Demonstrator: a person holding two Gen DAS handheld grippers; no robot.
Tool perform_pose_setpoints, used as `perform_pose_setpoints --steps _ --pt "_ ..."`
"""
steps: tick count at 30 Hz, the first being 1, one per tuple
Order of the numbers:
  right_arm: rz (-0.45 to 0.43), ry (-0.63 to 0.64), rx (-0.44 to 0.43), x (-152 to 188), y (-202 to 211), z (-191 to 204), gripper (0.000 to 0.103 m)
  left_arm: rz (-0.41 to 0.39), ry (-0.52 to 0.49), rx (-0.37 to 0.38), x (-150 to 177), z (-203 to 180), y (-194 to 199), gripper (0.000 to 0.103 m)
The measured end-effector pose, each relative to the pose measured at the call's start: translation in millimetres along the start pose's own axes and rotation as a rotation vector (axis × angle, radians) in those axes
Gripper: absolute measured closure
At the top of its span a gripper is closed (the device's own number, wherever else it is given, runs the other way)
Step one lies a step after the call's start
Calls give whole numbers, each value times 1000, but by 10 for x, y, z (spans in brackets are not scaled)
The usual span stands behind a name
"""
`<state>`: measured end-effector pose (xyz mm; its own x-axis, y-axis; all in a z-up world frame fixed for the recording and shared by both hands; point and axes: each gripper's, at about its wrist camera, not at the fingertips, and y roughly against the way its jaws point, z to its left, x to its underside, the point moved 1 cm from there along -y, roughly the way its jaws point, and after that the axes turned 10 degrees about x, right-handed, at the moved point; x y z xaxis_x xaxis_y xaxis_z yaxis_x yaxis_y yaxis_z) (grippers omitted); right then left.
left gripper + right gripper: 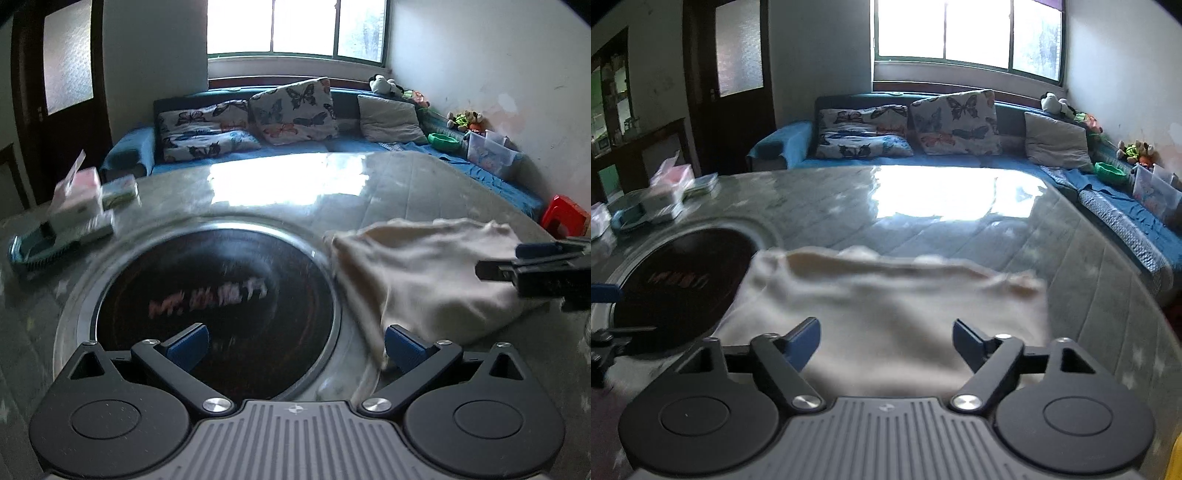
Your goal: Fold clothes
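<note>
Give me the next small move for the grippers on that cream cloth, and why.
Probably bring the right gripper down onto the near edge of the cream cloth and close. Both the right gripper and the left gripper stand open with nothing between the pads. The cloth lies crumpled on the table, beside the dark round inset, not yet squared up.

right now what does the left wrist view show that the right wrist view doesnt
Only the left wrist view shows the red stool and the whole dark round inset in the table. Only the right wrist view shows the shelves beside the door. Both share the cream garment, the butterfly cushions and open tongs: left, right.
</note>
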<state>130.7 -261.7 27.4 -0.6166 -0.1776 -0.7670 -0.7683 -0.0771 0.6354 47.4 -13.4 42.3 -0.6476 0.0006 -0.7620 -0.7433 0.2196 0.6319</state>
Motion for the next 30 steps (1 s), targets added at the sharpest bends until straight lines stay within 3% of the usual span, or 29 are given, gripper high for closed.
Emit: perform_pose_setpoints --steps 1,7,14,17,18,19,20,22,30 --pt "8 -5 -5 -67 -47 -44 34 -2 1 0 -52 1 -24 0" --pt "63 18 18 -341 -485 -178 40 6 34 18 -233 -15 -145 0" --pt "116 5 6 -413 -969 -237 43 21 19 24 -350 -45 -278 1" --pt "119 13 -10 -421 -1006 -233 52 25 21 27 -364 -37 -318 1" --pt "120 15 -18 -426 -1006 -231 57 27 21 25 -360 -34 -328 1" --pt "121 15 -31 -434 -990 -230 73 29 22 21 -353 -31 -339 1" --pt "122 15 -43 -442 -974 -228 82 31 22 17 -345 -28 -349 1" --pt "119 18 -59 -456 -933 -217 92 36 35 13 -326 -14 -354 1" --pt "-33 1 -106 -670 -298 -108 96 9 45 -17 -306 76 -137 1"
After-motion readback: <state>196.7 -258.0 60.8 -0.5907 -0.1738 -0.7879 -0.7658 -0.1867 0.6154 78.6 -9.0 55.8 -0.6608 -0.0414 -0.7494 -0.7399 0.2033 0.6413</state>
